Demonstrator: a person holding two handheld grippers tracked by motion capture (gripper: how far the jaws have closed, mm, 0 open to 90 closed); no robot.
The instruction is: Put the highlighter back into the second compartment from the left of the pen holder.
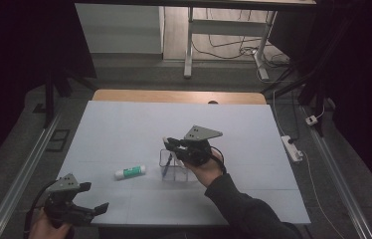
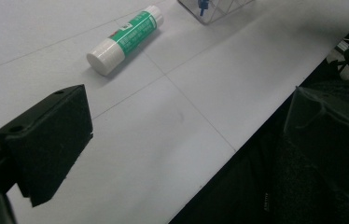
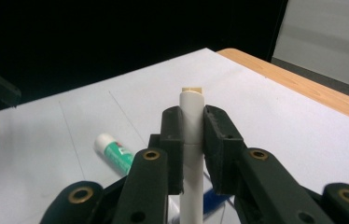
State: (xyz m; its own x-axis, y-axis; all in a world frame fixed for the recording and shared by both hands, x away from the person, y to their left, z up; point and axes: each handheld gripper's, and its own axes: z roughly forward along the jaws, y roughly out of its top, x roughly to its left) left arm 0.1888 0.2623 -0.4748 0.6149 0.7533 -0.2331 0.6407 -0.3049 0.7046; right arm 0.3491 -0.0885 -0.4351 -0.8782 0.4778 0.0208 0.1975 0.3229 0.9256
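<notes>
The wooden table [image 1: 179, 96] carries a white sheet [image 1: 124, 129]. Beyond the table stands a white metal frame [image 1: 190, 45] on grey floor [image 1: 134, 74]. Right of the table lies a power strip [image 1: 292, 148]. Surroundings are dark.

Looking like a lab/test bay: dark curtains enclosing the sides, white sheet [image 1: 124, 129] covering a wooden table [image 1: 179, 96], metal rails [image 1: 20, 174] running at 9 and 3 o'clock, power strip [image 1: 292, 148] and loose cables [image 1: 233, 50] lying at 1–3 o'clock, desk frame [image 1: 224, 30] standing at 12.
</notes>
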